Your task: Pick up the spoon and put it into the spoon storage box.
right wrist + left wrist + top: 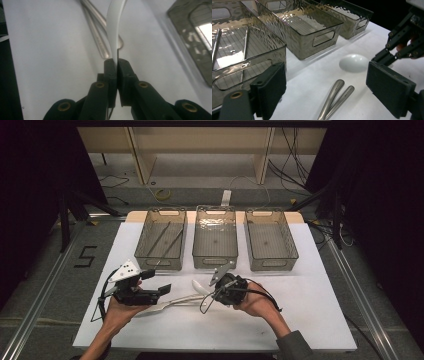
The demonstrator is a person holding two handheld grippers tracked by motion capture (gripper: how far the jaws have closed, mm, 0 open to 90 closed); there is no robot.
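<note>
The right gripper [117, 60] is clamped shut on the edge of the white spoon [113, 27], which runs forward from the jaws. Two metal handles [100, 37] lie on the table [300, 315] just beyond the jaw tips, under the spoon. The left gripper [324, 85] stands open and empty, these handles between its pads [272, 87]. Of three bins ahead, the left bin [161, 240] already holds two metal sticks [167, 240]; the middle bin [215, 237] and right bin [270, 240] appear empty. Judged status: sorting is early; the spoon and metal pieces remain to be binned.
</note>
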